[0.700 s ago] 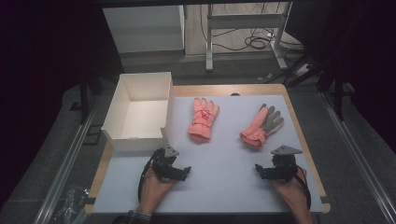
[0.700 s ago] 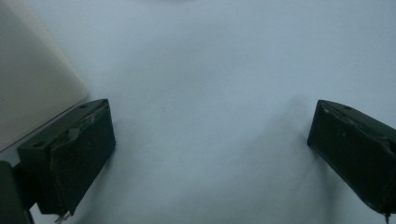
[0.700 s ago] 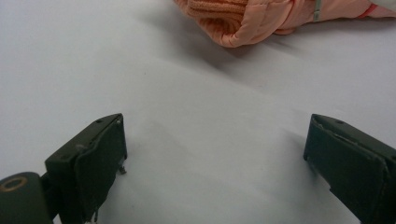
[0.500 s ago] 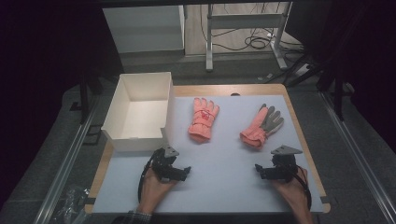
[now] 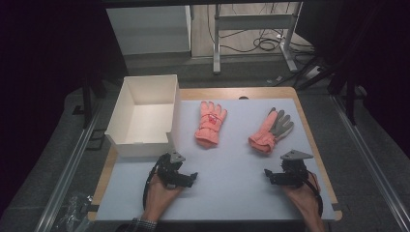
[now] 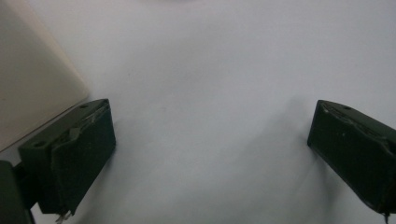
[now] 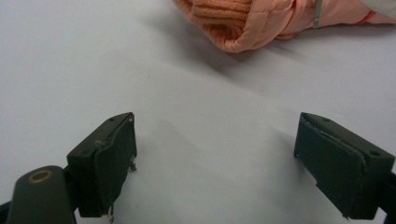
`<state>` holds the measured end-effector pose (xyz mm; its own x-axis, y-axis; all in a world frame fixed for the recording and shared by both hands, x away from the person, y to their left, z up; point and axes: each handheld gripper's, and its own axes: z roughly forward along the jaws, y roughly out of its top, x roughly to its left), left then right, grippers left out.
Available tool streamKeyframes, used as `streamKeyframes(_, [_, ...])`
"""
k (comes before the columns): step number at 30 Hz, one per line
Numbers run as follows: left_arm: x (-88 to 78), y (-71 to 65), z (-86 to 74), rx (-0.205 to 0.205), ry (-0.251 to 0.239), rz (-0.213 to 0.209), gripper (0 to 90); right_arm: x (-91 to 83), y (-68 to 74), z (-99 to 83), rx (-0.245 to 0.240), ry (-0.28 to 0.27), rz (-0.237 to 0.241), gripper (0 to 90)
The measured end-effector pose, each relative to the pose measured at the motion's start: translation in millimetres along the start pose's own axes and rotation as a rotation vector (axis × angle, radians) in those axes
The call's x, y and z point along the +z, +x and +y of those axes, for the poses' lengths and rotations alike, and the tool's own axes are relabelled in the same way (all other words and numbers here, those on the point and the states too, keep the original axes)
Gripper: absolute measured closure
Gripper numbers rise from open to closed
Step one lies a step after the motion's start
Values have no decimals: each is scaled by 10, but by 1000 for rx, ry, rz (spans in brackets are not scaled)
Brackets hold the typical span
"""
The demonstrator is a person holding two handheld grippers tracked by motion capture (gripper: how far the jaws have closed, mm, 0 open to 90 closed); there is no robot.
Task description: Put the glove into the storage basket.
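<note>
The white box (image 5: pixel 145 116) sits open at the bench's (image 5: pixel 232 193) left, nothing inside. Right of it lie one pink glove (image 5: pixel 211 123), then another (image 5: pixel 270 130). Both the left gripper (image 5: pixel 192 177) and right gripper (image 5: pixel 269 176) rest jaws apart, unmoved since before.

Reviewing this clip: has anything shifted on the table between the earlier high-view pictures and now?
Nothing has visibly changed. The left claw and right claw rest open and empty on the white mat, in the same spots as before. The two pink gloves and the white box lie where they were.
</note>
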<state>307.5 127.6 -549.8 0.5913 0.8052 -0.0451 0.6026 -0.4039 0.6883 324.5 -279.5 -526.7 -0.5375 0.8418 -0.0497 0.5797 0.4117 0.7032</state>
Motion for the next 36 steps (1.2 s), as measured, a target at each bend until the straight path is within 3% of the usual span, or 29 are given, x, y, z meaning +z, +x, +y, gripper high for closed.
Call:
streamKeyframes(5, [0,0,-1,0,-1,0,10,-73,-79,77,33,-15,20,170])
streamKeyframes(8, [-1,0,-1,0,-1,0,10,-136,-148,134,58,-17,57,207])
streamKeyframes(19, [-2,-1,-3,-1,-2,0,11,-229,-349,406,64,-48,45,238])
streamKeyframes(27, [-1,-1,-3,-3,-3,0,11,-109,-593,706,104,-61,20,281])
streamKeyframes(36, [0,-2,-3,-5,-5,-1,11,93,-789,923,90,-43,-36,373])
